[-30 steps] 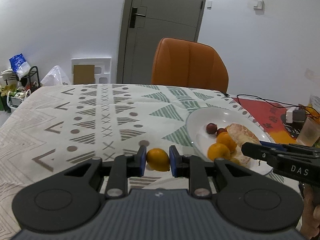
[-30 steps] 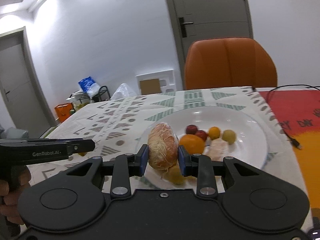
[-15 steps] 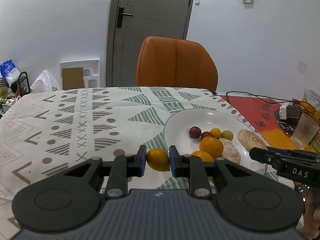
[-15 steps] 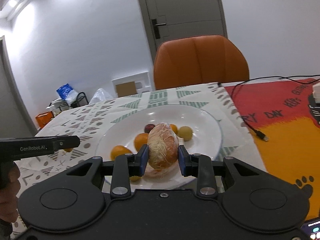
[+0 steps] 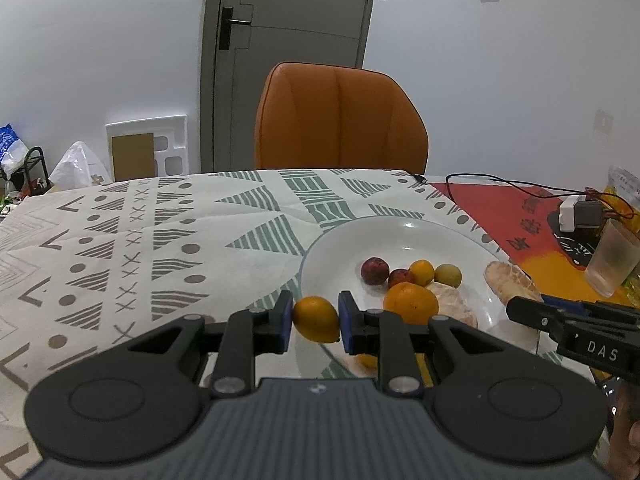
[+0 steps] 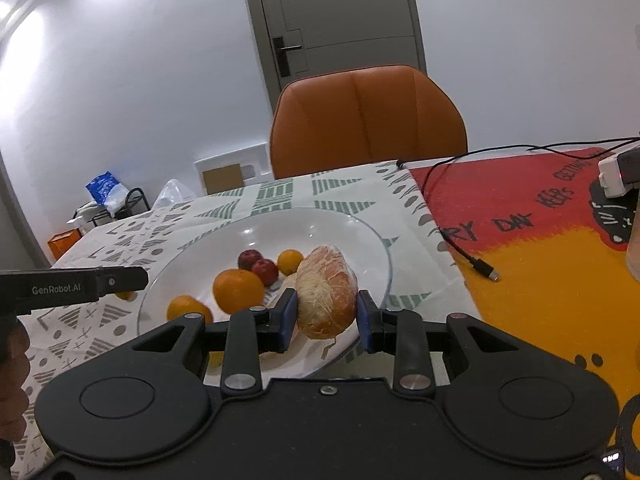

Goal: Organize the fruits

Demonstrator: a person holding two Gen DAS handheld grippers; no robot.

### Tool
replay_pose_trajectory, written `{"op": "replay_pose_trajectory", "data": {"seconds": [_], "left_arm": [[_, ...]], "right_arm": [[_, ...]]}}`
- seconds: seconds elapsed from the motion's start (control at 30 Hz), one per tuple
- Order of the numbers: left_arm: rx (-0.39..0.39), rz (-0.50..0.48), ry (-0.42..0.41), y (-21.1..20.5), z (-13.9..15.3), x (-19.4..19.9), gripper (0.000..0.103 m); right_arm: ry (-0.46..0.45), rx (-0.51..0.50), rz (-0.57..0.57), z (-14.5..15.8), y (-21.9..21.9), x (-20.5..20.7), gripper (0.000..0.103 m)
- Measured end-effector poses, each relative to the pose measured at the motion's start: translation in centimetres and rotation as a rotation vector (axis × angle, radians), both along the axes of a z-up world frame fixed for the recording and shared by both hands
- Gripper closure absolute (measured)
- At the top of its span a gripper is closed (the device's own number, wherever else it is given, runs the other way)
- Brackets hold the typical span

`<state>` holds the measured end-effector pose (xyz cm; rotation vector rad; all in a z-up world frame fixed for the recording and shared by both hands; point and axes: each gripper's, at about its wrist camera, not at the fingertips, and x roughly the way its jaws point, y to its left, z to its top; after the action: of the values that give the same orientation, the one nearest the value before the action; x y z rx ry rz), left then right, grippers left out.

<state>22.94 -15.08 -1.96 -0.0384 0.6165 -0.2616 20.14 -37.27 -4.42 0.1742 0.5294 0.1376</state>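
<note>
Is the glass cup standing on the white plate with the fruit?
No, in the left wrist view the glass cup stands on the red and orange mat, to the right of the white plate.

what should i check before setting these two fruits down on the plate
1. Left tongs grip on the small orange fruit: ok, pinched between both pads.
2. Right tongs grip on the peeled citrus: ok, held between both pads.
3. Free spot on the white plate: ok, far and right parts are bare.
4. Loose fruit in the drop path: not ok, the big orange and dark red fruits cluster mid-plate.
5. Height of either fruit above the plate: cannot tell.
6. The two tongs clear of each other: ok, apart in both views.
</note>
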Motion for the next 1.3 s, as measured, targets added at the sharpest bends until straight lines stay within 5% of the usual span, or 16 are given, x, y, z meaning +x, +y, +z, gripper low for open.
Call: {"op": "replay_pose_trajectory", "data": {"seconds": [0.5, 0.73, 0.83, 0.9, 1.0, 1.3], "left_arm": [[0.039, -0.048, -0.029, -2.5, 0.4, 1.2, 0.076], [0.063, -0.027, -0.031, -1.8, 0.8, 0.2, 0.070], [0.071, -0.011, -0.035, -1.3, 1.0, -0.4, 0.057], [0.071, -0.006, -0.037, -0.9, 1.2, -0.9, 0.037], [0.079, 0.009, -0.059, -0.3, 1.6, -1.9, 0.020], [0.085, 0.058, -0.073, 1.8, 2.6, -4.2, 0.013]], "right_arm": [[-0.004, -0.005, -0.003, 0.5, -0.1, -0.7, 0.061], [-0.012, -0.049, -0.029, 0.7, 0.6, -1.3, 0.044], [-0.020, -0.053, -0.032, 0.9, 0.8, -1.7, 0.039], [-0.022, -0.048, -0.028, 1.0, 1.0, -2.0, 0.037], [-0.025, -0.047, -0.024, 1.2, 1.4, -2.4, 0.032], [-0.037, -0.023, 0.000, 2.1, 2.7, -3.5, 0.011]]}}
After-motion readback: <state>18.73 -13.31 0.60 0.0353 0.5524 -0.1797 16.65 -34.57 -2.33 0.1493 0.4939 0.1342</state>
